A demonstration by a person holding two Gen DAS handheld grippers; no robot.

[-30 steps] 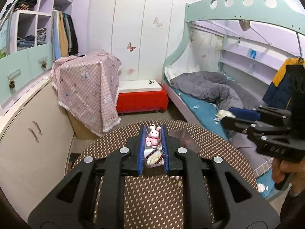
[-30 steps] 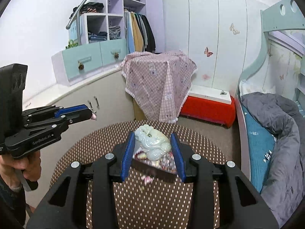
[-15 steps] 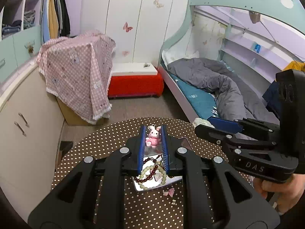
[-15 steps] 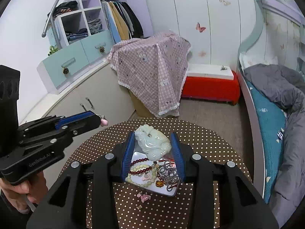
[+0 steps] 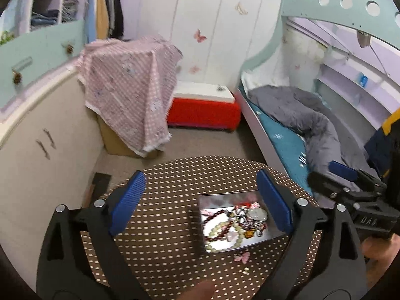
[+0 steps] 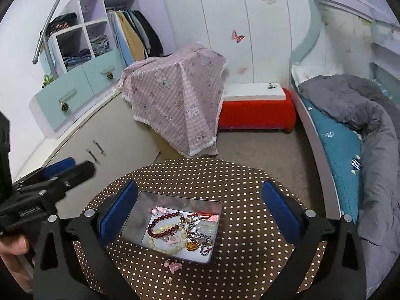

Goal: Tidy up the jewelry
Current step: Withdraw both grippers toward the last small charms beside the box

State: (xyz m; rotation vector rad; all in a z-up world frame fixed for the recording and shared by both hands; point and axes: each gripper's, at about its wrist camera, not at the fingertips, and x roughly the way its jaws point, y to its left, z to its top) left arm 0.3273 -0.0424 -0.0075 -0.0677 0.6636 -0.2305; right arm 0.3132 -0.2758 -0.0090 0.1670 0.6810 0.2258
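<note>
A shiny metal tray (image 6: 140, 215) (image 5: 207, 240) sits on a round brown dotted table (image 6: 240, 182) (image 5: 160, 227). It holds a dark red bead bracelet (image 6: 160, 225), a pale bead bracelet (image 6: 162, 240), silver chains (image 6: 200, 235), a pale jade pendant (image 6: 208, 227) and a pink bunny charm (image 6: 160, 210). My right gripper (image 6: 200, 210) is open and empty above the tray. My left gripper (image 5: 200, 200) is open and empty above the tray's left side. A pink charm (image 6: 173, 266) (image 5: 241, 257) lies on the table just outside the tray.
A small gold piece (image 6: 169, 279) lies near the table's front edge. Beyond the table are a pink checked cloth over a box (image 6: 175, 92), a red bench (image 6: 255, 115), a bed with a grey quilt (image 6: 370, 130) and a cream cabinet (image 6: 82, 145).
Both grippers opened. The pink bunny charm left the left gripper and the jade pendant left the right gripper; both now lie in the tray. Both views tilted down towards the table.
</note>
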